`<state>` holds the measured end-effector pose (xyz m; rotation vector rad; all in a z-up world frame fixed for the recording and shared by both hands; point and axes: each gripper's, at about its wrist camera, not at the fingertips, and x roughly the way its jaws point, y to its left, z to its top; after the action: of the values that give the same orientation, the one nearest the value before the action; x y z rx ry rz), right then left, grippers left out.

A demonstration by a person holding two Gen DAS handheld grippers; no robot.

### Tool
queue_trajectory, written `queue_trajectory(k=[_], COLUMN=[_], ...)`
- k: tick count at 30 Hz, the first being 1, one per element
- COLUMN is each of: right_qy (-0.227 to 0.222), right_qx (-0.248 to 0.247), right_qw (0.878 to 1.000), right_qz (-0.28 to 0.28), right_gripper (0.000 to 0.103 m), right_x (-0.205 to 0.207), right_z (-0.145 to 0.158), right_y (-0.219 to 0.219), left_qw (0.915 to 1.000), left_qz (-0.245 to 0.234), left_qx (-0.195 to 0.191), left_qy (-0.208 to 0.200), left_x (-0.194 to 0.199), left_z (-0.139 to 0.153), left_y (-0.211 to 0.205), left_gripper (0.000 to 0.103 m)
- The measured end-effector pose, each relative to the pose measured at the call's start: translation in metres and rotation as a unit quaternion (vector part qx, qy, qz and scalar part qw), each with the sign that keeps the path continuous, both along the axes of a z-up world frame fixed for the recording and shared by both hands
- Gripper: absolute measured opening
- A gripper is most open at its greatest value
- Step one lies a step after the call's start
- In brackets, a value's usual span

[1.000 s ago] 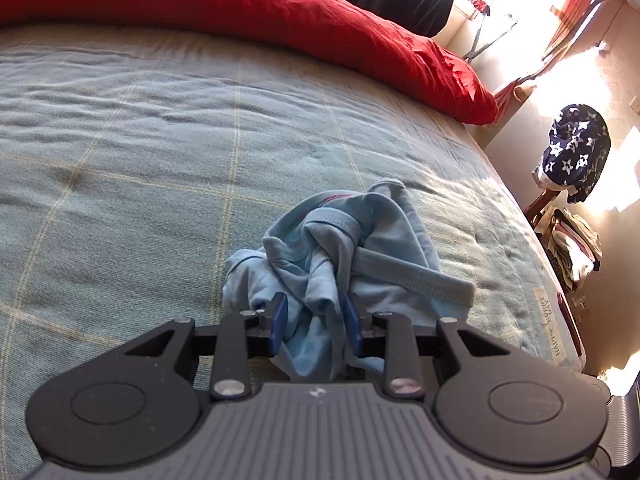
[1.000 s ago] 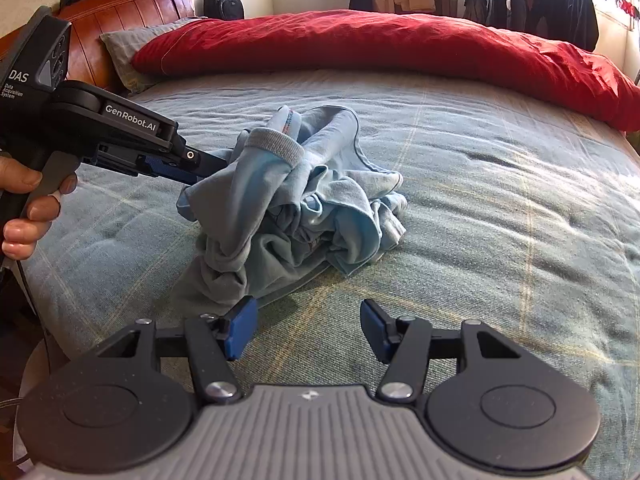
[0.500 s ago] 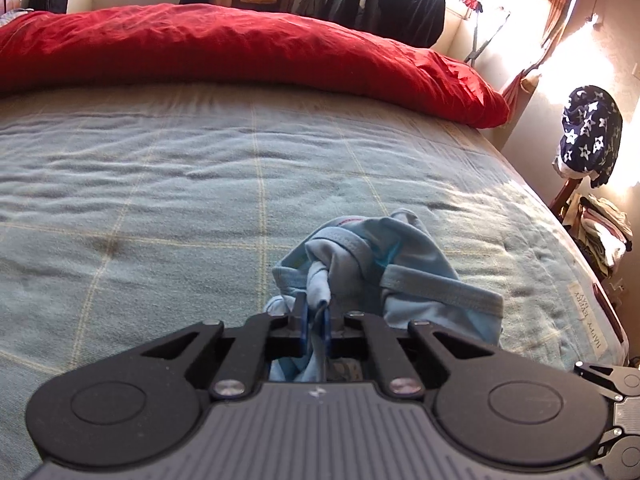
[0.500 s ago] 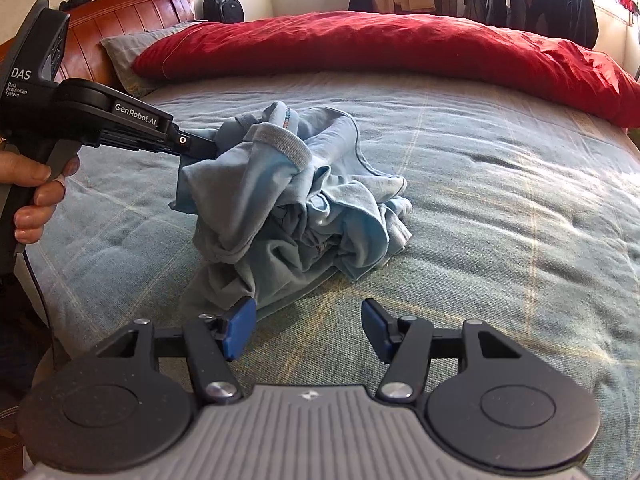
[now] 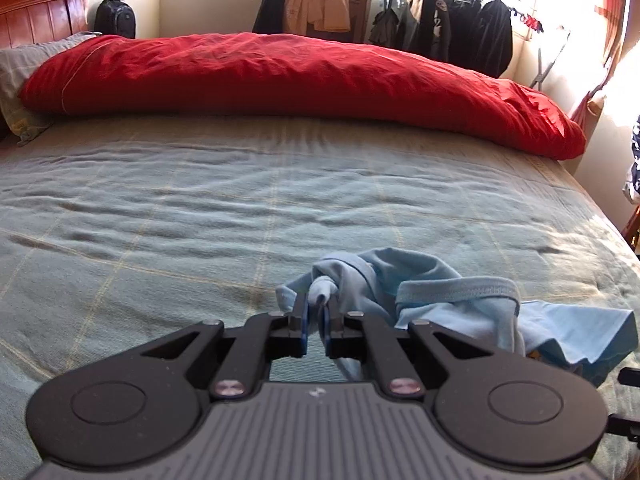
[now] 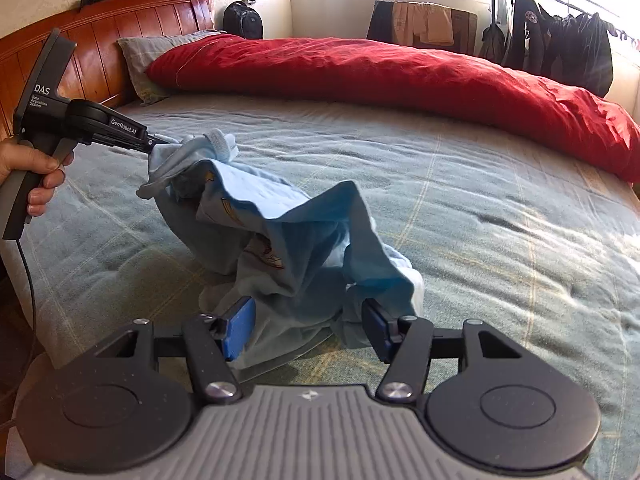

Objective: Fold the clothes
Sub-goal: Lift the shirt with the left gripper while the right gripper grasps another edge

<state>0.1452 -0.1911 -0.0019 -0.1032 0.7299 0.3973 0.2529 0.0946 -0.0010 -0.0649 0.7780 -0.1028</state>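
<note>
Lifted higher: blue garment [image 6: 280, 236] clamped in left tool [image 5: 315, 322]; right tool [image 6: 308, 330] apart

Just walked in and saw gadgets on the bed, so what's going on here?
A person is starting to fold a light blue garment on the bed. The left gripper is shut on a bunched edge, lifting it off the green blanket. The right gripper is open, its fingers either side of the hanging lower part, not yet gripping.

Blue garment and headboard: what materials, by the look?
Garment: soft matte knit, likely cotton jersey; it drapes limp, with a ribbed, stitched band. Headboard: wood, glossy varnish; grooved planks catch highlights.
</note>
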Motion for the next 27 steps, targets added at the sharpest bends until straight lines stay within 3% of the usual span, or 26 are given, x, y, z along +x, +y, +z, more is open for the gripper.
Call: queue_trajectory(k=[5,8,10,12,19,21,22,24,25,27], right_qy=[-0.024,-0.043,-0.054,-0.062,-0.08,-0.08,-0.073,-0.053,-0.038,-0.023], right_qx=[-0.029,-0.053,-0.063,-0.069,-0.142,-0.169,-0.178,-0.18,-0.175,-0.171], right_qw=[0.999,0.997,0.995,0.993,0.968,0.958,0.956,0.954,0.954,0.954], right_qz=[0.01,0.034,0.055,0.079,0.192,0.215,0.223,0.235,0.239,0.244], right_gripper=[0.064,0.065,0.068,0.068,0.067,0.06,0.052,0.032,0.013,0.011], right_x=[0.013,0.017,0.021,0.024,0.029,0.034,0.039,0.05,0.057,0.065], right_z=[0.013,0.022,0.03,0.037,0.044,0.035,0.03,0.024,0.021,0.017], right_y=[0.0,0.005,0.011,0.017,0.081,0.102,0.11,0.123,0.128,0.136], left_qw=[0.9996,0.9991,0.9983,0.9974,0.9937,0.9928,0.9923,0.9913,0.9906,0.9892], left_qz=[0.002,-0.019,-0.039,-0.057,-0.106,-0.113,-0.117,-0.126,-0.131,-0.141], left_qx=[-0.012,-0.022,-0.031,-0.033,-0.02,-0.02,-0.02,-0.013,-0.006,0.001], left_qy=[0.027,0.031,0.03,0.029,0.031,0.033,0.036,0.038,0.039,0.041], left_x=[0.007,0.0,-0.007,-0.016,-0.051,-0.06,-0.064,-0.071,-0.075,-0.081], left_z=[-0.019,-0.021,-0.02,-0.019,-0.021,-0.024,-0.027,-0.031,-0.033,-0.037], left_y=[0.016,0.019,0.021,0.021,0.025,0.024,0.024,0.021,0.019,0.015], left_gripper=[0.011,0.03,0.057,0.066,0.073,0.073,0.073,0.073,0.073,0.073])
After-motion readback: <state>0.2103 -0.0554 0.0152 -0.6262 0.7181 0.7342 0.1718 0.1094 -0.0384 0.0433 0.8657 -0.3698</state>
